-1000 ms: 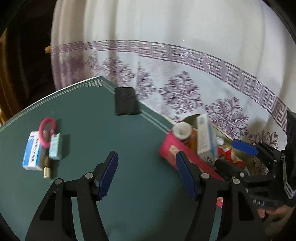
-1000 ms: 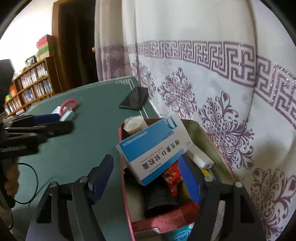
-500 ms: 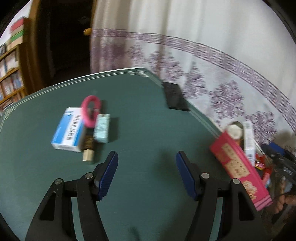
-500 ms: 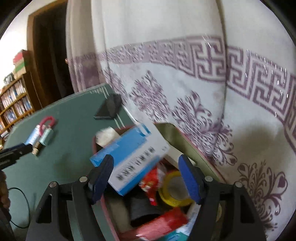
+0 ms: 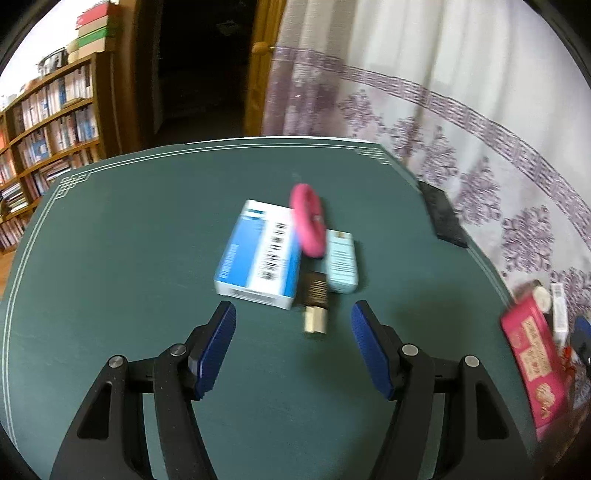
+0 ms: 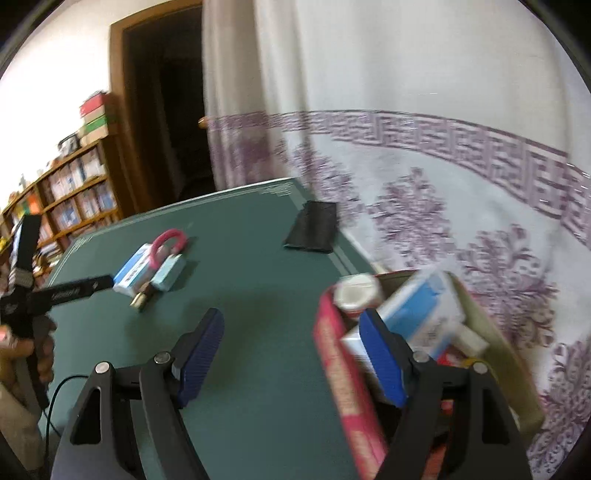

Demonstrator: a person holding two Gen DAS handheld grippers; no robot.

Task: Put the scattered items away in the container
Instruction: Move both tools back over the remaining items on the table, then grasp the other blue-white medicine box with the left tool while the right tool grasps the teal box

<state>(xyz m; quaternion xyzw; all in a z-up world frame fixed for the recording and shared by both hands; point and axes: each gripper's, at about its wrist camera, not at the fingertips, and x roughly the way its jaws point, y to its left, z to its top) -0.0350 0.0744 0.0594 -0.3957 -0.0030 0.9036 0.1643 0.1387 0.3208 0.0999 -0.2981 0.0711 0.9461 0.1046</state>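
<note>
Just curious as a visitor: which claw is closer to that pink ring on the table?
Left. The left claw hangs open just short of the pink ring; the right claw, empty and opening, sits across the table beside the container.

Blue-white box (image 5: pixel 258 254), pink ring (image 5: pixel 308 225), mint box (image 5: pixel 341 261) clustered mid-table.

- I see the green bench (image 5: pixel 110 258) filling the middle and lower frame, thin white lines tracing its border.
- At upper left stands a wooden bookshelf (image 5: pixel 48 125) packed with books, with red and green boxes (image 5: pixel 94 31) stacked on top.
- A dark open doorway (image 5: pixel 199 62) sits at top centre, framed in wood.
- A white curtain (image 5: pixel 461 74) with a purple key-pattern band and floral motifs covers the right side.
- A flat black rectangular object (image 6: pixel 314 227), perhaps a phone, lies at the bench's right edge beside the curtain.
</note>
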